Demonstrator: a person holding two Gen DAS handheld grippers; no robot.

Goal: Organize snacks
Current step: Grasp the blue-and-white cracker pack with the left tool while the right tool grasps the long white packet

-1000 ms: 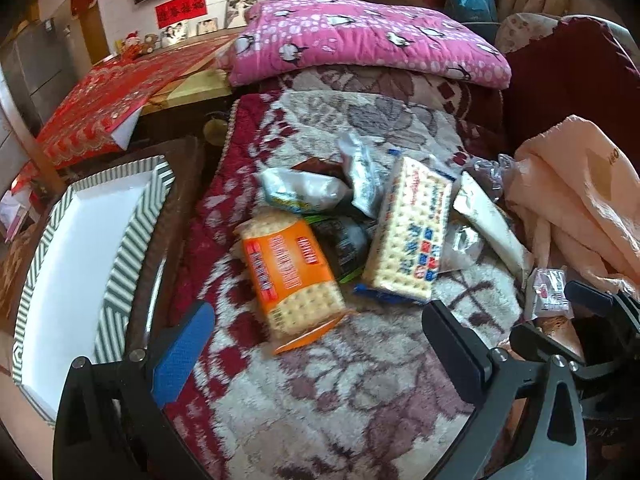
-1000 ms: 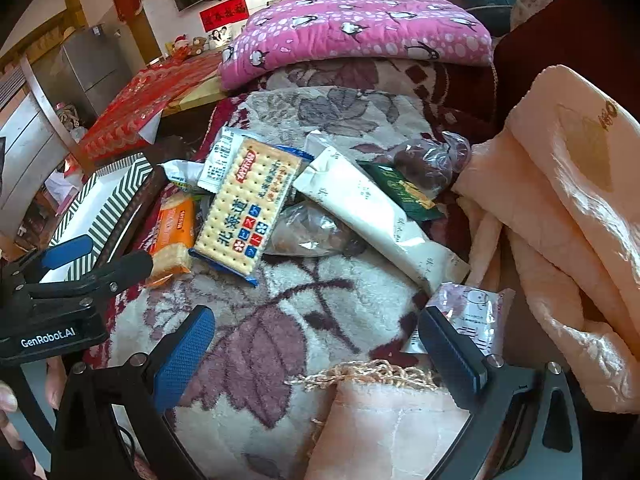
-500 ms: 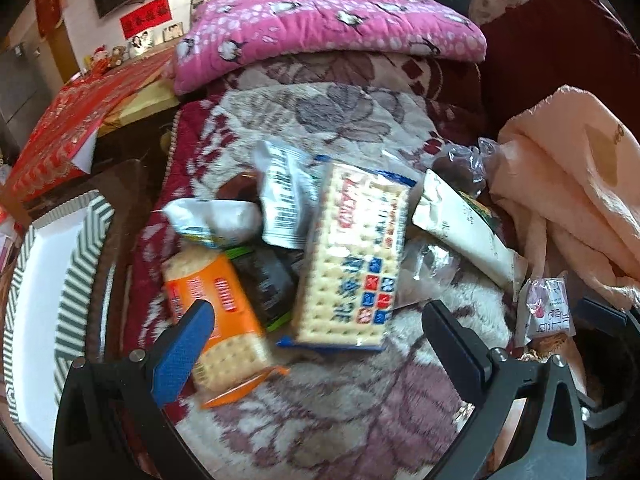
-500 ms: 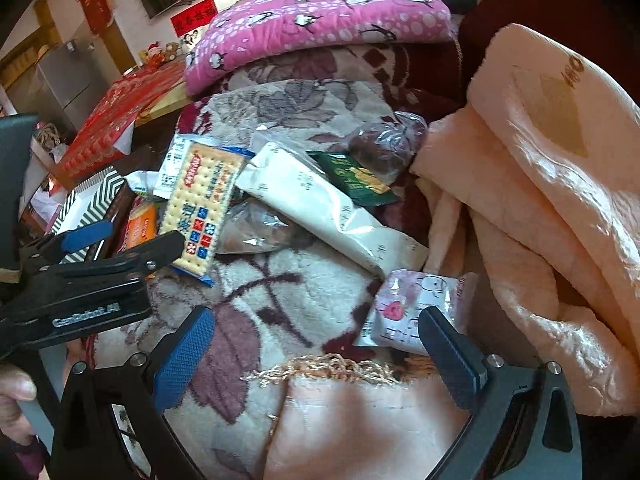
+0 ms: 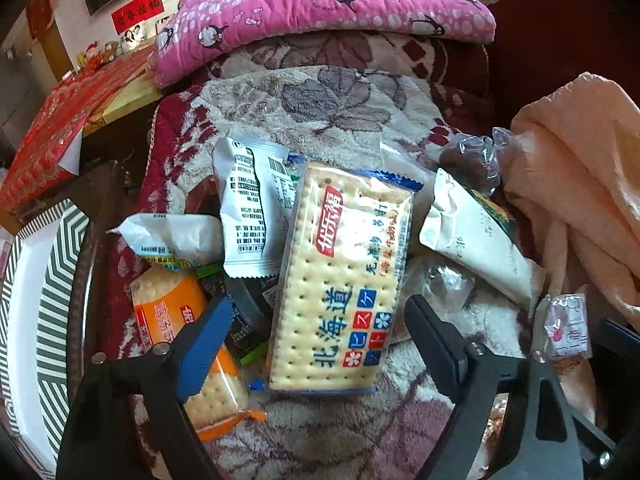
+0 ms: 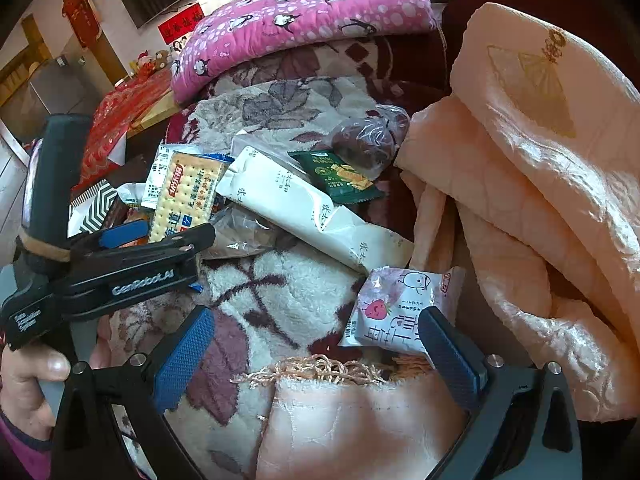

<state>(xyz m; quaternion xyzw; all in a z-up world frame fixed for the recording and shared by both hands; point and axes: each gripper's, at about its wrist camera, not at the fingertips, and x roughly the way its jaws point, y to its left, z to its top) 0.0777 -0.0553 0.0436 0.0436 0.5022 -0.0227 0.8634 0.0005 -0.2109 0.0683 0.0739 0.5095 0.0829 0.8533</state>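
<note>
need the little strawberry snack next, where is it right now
The strawberry snack packet lies near the bottom right of the right wrist view, on the flowered blanket beside the peach quilt, just below the long white packet.

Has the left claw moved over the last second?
Yes. The left claw has closed in on the snack pile: judged against the pink pillow, its open fingers now flank the big cracker pack.
</note>
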